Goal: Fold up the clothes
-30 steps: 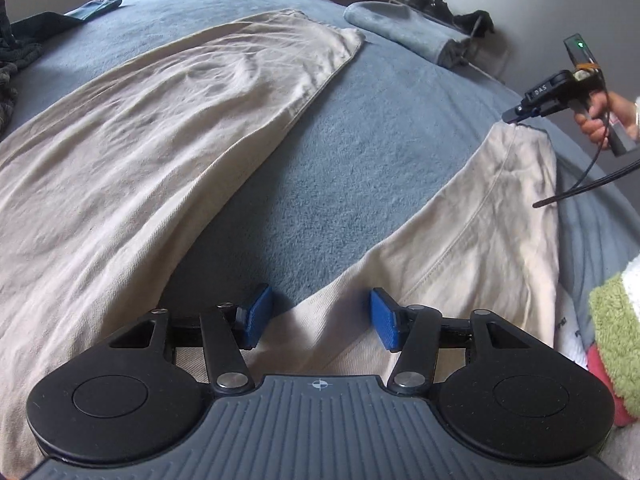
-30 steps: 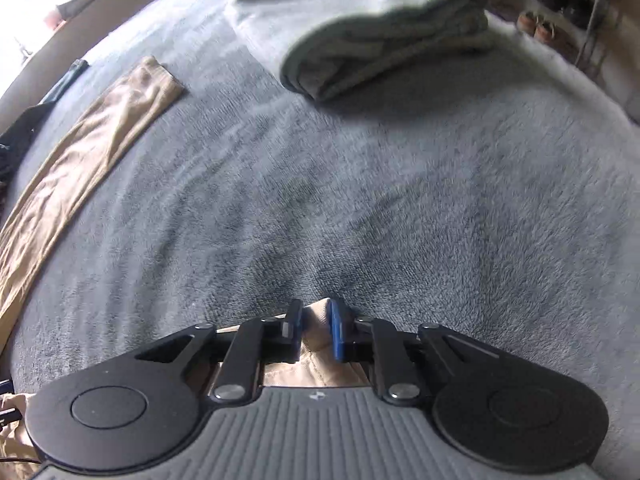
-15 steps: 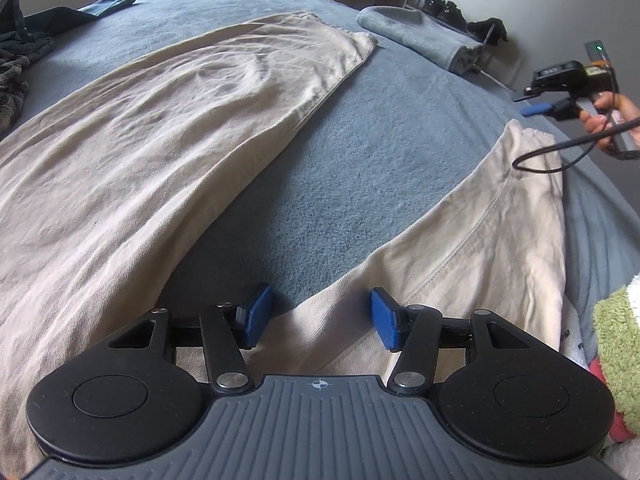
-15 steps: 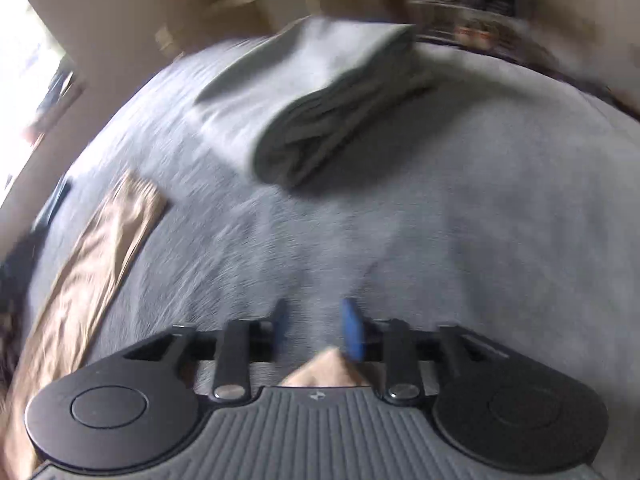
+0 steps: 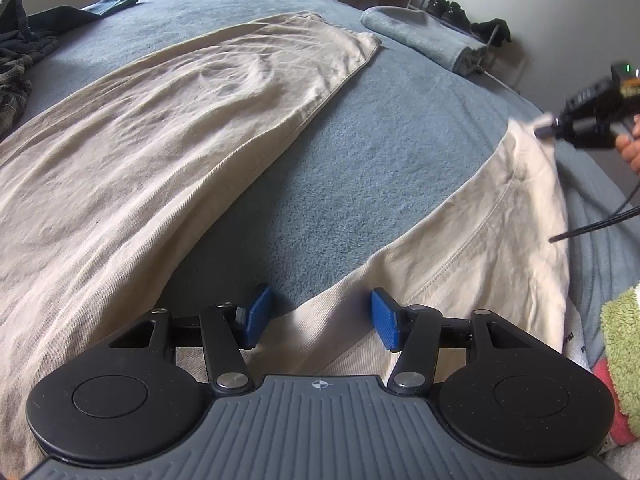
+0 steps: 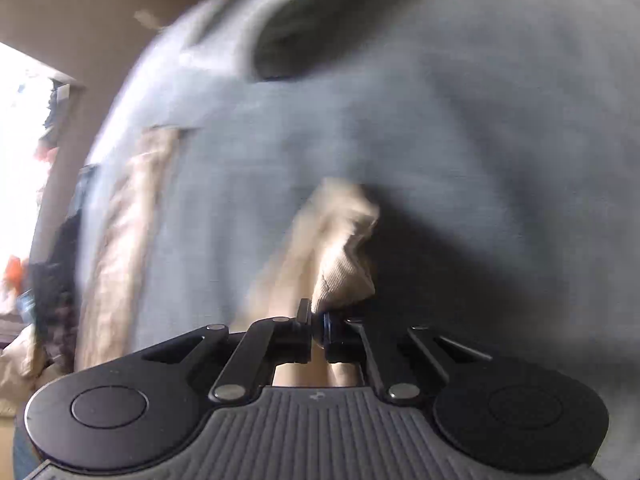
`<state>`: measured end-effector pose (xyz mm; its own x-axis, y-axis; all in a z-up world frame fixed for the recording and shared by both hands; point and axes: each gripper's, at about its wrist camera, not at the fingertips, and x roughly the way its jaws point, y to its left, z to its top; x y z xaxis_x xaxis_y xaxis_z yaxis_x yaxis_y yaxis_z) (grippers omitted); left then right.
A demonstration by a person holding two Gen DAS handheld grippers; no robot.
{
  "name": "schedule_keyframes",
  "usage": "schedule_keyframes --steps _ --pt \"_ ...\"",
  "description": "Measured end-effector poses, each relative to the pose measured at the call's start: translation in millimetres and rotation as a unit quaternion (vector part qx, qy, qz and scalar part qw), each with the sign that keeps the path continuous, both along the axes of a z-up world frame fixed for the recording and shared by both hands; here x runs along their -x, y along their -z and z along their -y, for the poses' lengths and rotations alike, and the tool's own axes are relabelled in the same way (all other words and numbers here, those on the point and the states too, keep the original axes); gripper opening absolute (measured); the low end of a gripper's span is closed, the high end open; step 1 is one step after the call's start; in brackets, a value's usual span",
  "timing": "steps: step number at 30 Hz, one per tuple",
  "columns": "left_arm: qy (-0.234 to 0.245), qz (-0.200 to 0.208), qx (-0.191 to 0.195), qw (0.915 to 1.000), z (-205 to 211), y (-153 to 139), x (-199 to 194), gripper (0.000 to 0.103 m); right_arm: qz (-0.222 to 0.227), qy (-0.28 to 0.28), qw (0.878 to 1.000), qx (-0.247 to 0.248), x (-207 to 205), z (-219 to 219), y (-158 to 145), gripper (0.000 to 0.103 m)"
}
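Beige trousers lie spread on a blue blanket (image 5: 360, 168), one leg (image 5: 160, 140) running to the far left, the other leg (image 5: 500, 232) running to the right. My left gripper (image 5: 320, 316) hovers open over the crotch, its blue pads apart and pressing on nothing. At the right leg's far end my right gripper (image 5: 576, 130) is held by a hand (image 5: 630, 148). In the blurred right wrist view the right gripper (image 6: 318, 322) is shut on the hem corner (image 6: 344, 248), which bunches up just ahead of the pads. The other leg (image 6: 132, 208) shows at the left.
A folded grey-blue towel (image 5: 424, 38) lies at the bed's far edge, with shoes (image 5: 448, 8) behind it. Dark clothes (image 5: 20, 52) are heaped at the far left. A green fluffy item (image 5: 624, 340) sits at the right edge. A black cable (image 5: 592, 224) hangs from the right gripper.
The right gripper let go of the hem, rolled and shifted, then closed on the hem corner again, lifting it into a bunch. The left gripper has stayed still and open.
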<state>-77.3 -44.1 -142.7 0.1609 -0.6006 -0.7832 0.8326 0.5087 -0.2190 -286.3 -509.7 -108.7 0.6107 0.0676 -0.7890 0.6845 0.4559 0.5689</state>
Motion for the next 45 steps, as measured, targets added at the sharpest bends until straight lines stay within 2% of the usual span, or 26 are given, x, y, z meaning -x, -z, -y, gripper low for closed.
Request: schedule_keyframes --steps 1,3,5,6,8,11,13,16,21,26,31,34,40,42,43,45 --pt "-0.002 0.001 0.000 1.0000 0.3 -0.1 0.4 0.054 0.025 -0.038 0.999 0.000 -18.4 -11.5 -11.5 0.006" --pt "-0.004 0.001 -0.002 1.0000 1.4 -0.6 1.0 0.054 0.073 -0.124 0.989 -0.019 -52.6 -36.6 -29.4 0.012" --pt "-0.004 0.001 -0.002 1.0000 1.1 -0.8 0.7 0.054 0.098 -0.187 0.977 -0.012 -71.9 -58.9 -42.0 0.052" --pt "-0.004 0.000 -0.002 1.0000 0.9 -0.9 0.5 0.054 0.108 -0.205 0.973 -0.003 -75.9 -66.1 -46.4 0.056" --pt "-0.004 -0.001 -0.001 1.0000 0.4 -0.8 0.2 0.054 0.119 -0.201 0.972 0.012 -69.9 -67.0 -47.9 0.057" --pt "-0.007 -0.002 0.002 1.0000 -0.2 0.1 -0.2 0.054 0.097 -0.147 0.984 0.000 -54.6 -47.8 -34.0 0.057" --pt "-0.006 -0.001 0.003 1.0000 -0.3 0.8 0.1 0.054 0.067 -0.138 0.988 0.018 -47.0 -45.8 -30.1 0.056" --pt "-0.005 -0.002 0.004 1.0000 -0.5 1.1 -0.5 0.054 0.049 -0.188 0.980 0.043 -46.1 -61.2 -26.0 0.055" --pt "-0.008 -0.003 0.006 0.9999 -0.9 1.0 0.0 0.054 0.026 -0.309 0.947 0.084 -73.0 -100.5 -13.0 0.054" --pt "-0.009 -0.003 0.007 0.9999 -1.7 1.2 0.7 0.054 0.006 -0.386 0.914 0.121 -99.8 -115.0 -1.5 0.050" --pt "-0.008 -0.004 0.008 0.9999 -2.2 1.4 0.0 0.054 0.011 -0.451 0.887 0.095 -112.8 -120.3 1.3 0.035" --pt "-0.006 -0.005 0.009 0.9999 -1.6 1.8 -1.2 0.054 0.023 -0.465 0.881 0.083 -115.3 -120.6 -2.4 0.032" --pt "-0.007 -0.021 0.008 0.9997 -4.2 -1.8 -6.9 0.054 0.006 -0.461 0.886 0.058 -128.7 -117.3 15.3 0.032" --pt "-0.022 -0.030 0.007 0.9993 -9.3 -6.2 -8.8 0.054 0.004 -0.457 0.888 0.044 -131.2 -117.4 20.6 0.019" --pt "-0.031 -0.034 0.010 0.9989 -14.4 -9.1 -8.9 0.054 0.008 -0.455 0.890 0.034 -131.7 -117.0 19.5 0.004" --pt "-0.052 -0.044 0.018 0.9975 -25.8 -14.8 -8.8 0.054 0.023 -0.449 0.893 0.027 -129.6 -116.9 9.9 0.002"
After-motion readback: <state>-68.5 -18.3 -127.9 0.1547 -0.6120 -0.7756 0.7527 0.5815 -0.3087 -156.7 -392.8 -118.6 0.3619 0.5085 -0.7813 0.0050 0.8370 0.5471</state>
